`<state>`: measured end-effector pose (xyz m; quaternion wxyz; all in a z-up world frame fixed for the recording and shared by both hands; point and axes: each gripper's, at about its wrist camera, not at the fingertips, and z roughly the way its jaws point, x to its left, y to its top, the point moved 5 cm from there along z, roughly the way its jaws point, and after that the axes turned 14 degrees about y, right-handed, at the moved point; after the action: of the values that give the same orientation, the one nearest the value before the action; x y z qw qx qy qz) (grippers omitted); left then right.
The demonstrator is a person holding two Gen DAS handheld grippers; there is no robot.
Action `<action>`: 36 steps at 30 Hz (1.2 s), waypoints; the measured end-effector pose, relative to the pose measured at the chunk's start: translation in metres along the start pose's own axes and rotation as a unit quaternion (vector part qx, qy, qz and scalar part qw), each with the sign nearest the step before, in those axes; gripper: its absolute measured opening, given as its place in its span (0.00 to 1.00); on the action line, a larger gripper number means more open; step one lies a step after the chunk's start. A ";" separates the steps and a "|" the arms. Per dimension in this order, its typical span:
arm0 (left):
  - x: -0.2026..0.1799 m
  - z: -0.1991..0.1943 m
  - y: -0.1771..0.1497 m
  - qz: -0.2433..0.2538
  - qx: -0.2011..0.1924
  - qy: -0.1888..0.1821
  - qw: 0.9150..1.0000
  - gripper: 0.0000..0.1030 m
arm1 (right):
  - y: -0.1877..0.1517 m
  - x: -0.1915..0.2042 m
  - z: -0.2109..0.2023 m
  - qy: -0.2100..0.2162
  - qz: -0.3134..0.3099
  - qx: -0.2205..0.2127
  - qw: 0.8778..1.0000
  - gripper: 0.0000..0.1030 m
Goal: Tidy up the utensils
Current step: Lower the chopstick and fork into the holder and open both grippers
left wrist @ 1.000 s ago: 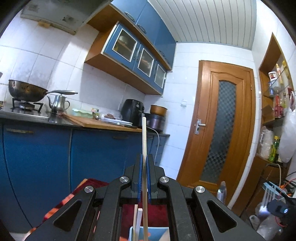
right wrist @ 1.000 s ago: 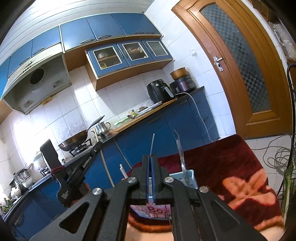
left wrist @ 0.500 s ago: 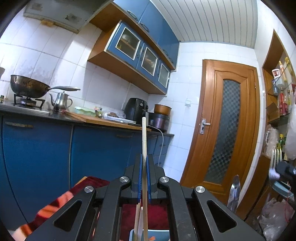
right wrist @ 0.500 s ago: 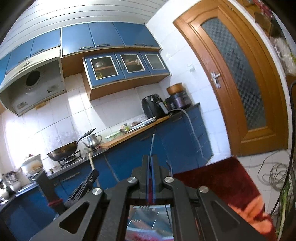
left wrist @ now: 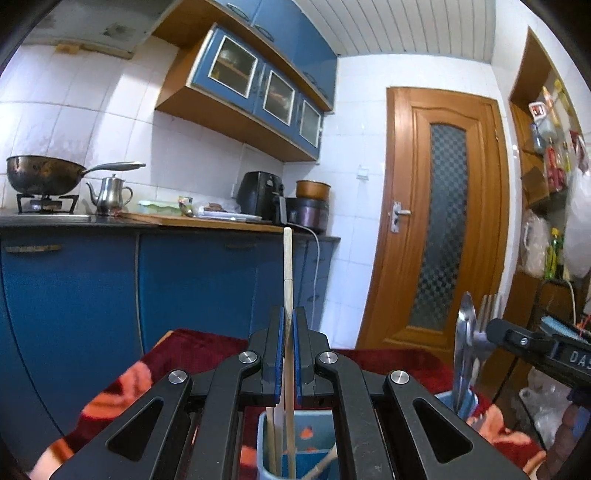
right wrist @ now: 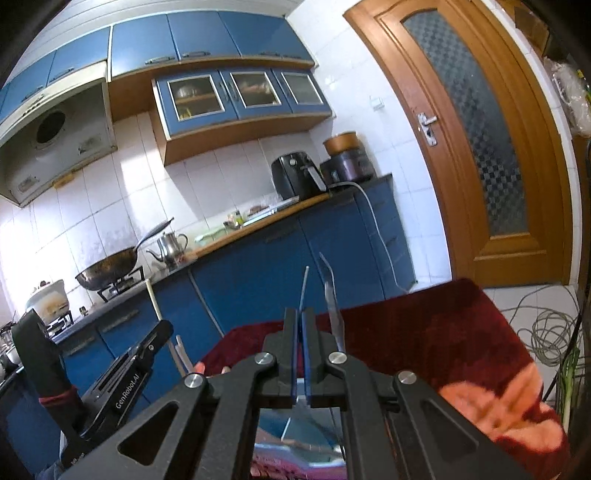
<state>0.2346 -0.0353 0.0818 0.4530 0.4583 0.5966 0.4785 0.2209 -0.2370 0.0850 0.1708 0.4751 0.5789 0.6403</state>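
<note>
A small kitchen with white tiled walls (left wrist: 184, 140) and a white slatted ceiling (left wrist: 406, 29). Blue base cabinets (left wrist: 199, 280) run under a dark countertop (left wrist: 44, 220); blue glass-fronted wall cabinets (left wrist: 266, 92) hang above in wooden frames. A brown wooden door with a patterned glass panel (left wrist: 447, 229) stands shut. Grey coiled cables (right wrist: 550, 332) lie on the pale tiled floor (right wrist: 517, 295).
</note>
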 end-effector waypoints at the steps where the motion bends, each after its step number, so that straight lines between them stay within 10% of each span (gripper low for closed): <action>1: 0.000 0.000 -0.002 0.001 0.006 -0.001 1.000 0.04 | -0.001 0.000 0.000 0.001 0.002 0.004 1.000 0.08; 8: -0.001 -0.002 -0.013 0.011 0.045 -0.019 0.999 0.05 | -0.005 -0.001 -0.008 0.009 0.019 0.013 1.000 0.13; 15: -0.006 -0.014 -0.019 0.028 0.079 -0.044 0.996 0.33 | -0.003 0.007 -0.027 0.009 0.023 0.007 1.000 0.16; 36: 0.003 -0.088 -0.016 0.086 0.103 -0.063 0.989 0.34 | -0.031 0.022 -0.096 0.002 0.058 0.022 0.998 0.26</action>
<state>0.1458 -0.0482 0.0770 0.3977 0.5809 0.5713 0.4219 0.1226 -0.2676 0.0773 0.1212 0.5104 0.5645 0.6373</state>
